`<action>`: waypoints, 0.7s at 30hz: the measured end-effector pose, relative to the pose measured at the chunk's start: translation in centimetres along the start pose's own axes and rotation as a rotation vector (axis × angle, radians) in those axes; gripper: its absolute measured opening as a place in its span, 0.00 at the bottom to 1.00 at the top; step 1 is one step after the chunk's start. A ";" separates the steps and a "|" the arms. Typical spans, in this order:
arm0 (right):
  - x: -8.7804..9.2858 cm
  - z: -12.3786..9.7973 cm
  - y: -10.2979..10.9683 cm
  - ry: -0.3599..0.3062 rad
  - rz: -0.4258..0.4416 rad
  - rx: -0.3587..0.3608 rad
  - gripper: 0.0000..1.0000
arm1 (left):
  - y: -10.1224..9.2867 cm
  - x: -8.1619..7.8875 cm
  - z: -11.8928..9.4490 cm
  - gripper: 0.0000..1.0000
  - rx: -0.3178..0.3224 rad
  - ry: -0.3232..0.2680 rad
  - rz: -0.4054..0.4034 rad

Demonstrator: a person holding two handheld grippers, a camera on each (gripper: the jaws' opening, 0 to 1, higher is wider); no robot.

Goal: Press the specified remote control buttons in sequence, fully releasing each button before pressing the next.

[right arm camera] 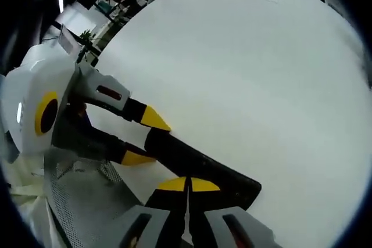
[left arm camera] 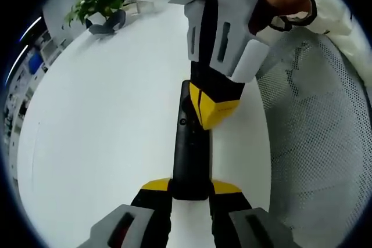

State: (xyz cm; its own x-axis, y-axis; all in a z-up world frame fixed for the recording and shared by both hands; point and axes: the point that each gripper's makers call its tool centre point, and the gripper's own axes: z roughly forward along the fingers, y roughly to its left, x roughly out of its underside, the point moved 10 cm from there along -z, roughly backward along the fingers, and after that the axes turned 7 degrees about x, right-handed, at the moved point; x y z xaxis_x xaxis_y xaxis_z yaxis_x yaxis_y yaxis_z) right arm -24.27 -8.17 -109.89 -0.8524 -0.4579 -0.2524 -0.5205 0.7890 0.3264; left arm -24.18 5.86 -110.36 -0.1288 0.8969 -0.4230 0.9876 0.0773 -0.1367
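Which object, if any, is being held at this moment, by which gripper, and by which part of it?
The left gripper holds the black remote control by its near end, one jaw on each long side. The right gripper, jaws together, presses its tips on the remote's top face without gripping it.

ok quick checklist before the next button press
1. Remote held steady: ok, the left gripper has its yellow-tipped fingers on either side of the near end.
2. Right gripper over the remote: ok, its tips sit on the upper face in the left gripper view.
3. Right gripper's fingers shut for poking: ok, they meet in the right gripper view.
4. Last button fully released: cannot tell, the tips hide the contact point.
5. Which button is under the tips: cannot tell, no labels readable.
6. Remote in sight on the table: ok.
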 end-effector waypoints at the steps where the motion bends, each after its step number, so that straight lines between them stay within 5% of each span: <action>1: 0.0 0.0 -0.1 0.001 -0.001 -0.003 0.00 | 0.0 0.0 0.0 0.23 0.000 -0.001 0.000; 8: -0.5 0.0 -0.1 -0.056 0.076 -0.069 0.00 | 0.0 0.1 0.0 0.23 -0.003 -0.010 -0.005; 21: -1.0 0.5 -0.1 -0.070 0.069 -0.042 0.00 | 0.0 0.2 0.0 0.23 -0.004 -0.017 -0.007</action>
State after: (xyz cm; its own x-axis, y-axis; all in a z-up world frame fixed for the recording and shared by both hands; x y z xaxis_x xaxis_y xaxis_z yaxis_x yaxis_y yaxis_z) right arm -23.35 -7.60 -110.18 -0.8815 -0.3722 -0.2905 -0.4635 0.7994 0.3824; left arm -24.24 6.01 -110.42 -0.1371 0.8887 -0.4376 0.9870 0.0852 -0.1364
